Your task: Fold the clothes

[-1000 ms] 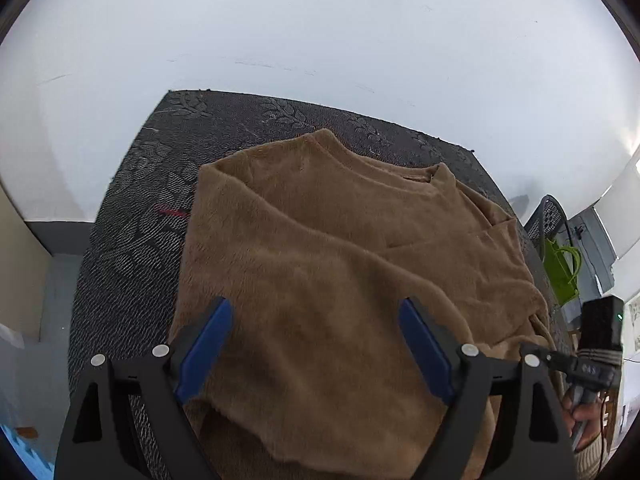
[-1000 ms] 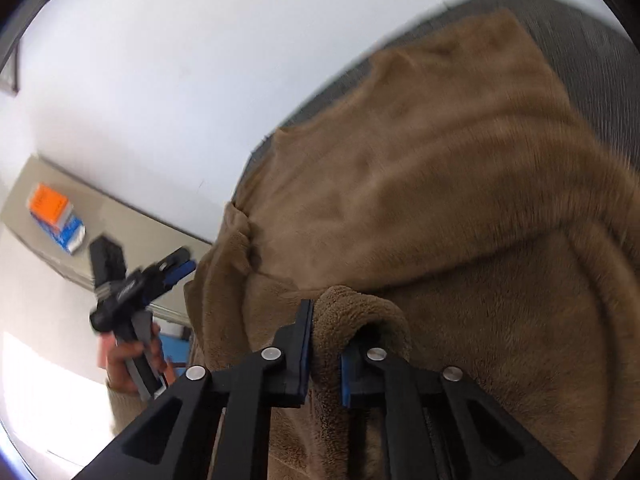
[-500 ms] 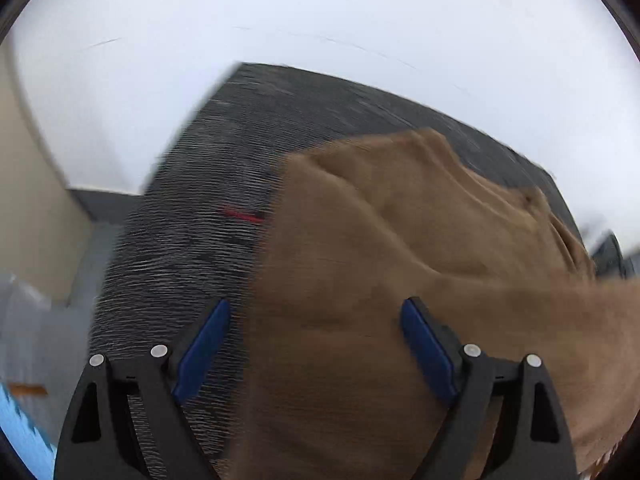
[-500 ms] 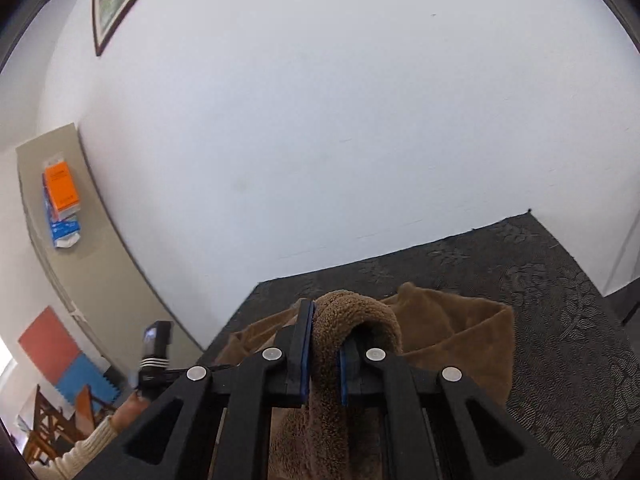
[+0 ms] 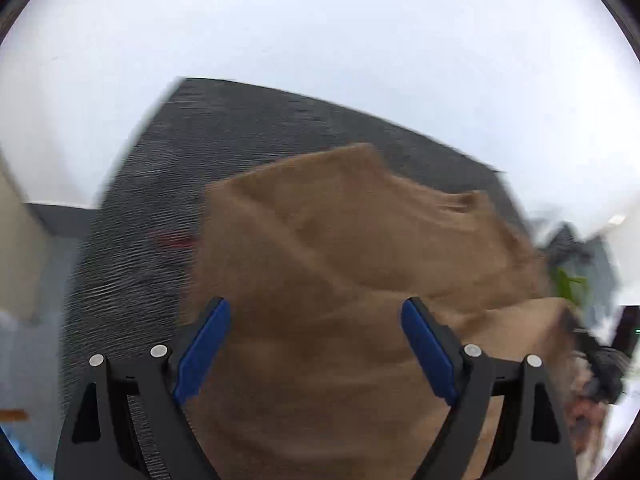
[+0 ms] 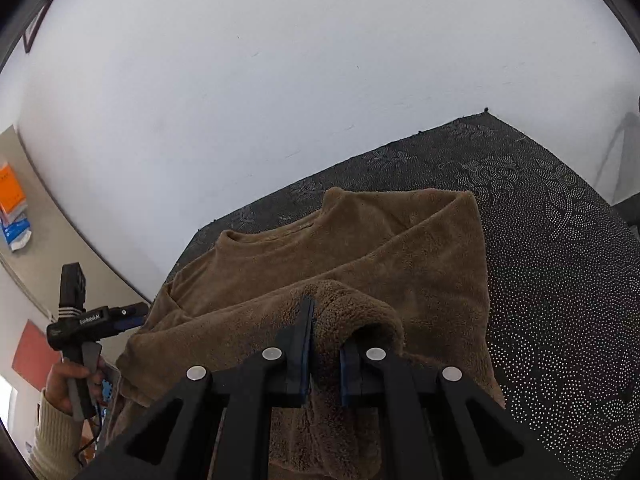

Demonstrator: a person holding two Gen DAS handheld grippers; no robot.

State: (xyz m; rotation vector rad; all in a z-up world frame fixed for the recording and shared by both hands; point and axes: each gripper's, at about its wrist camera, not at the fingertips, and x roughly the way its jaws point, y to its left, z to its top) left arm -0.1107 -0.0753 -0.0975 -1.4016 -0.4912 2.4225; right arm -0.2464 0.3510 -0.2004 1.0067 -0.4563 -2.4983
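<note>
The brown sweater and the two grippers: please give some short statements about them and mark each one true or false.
1. The right gripper is shut on a fold of the brown sweater. True.
2. The left gripper also clamps the sweater. False: its jaws stand wide open, holding nothing.
3. The sweater lies on a dark patterned cloth. True.
4. The sweater's collar points toward the white wall. True.
5. The sweater is blue. False: it is brown.

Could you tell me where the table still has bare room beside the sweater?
Bare dark tablecloth lies between the brown sweater and the table's right edge, plus a narrow strip toward the wall. Another bare band borders the sweater's opposite side. The middle is covered.
</note>
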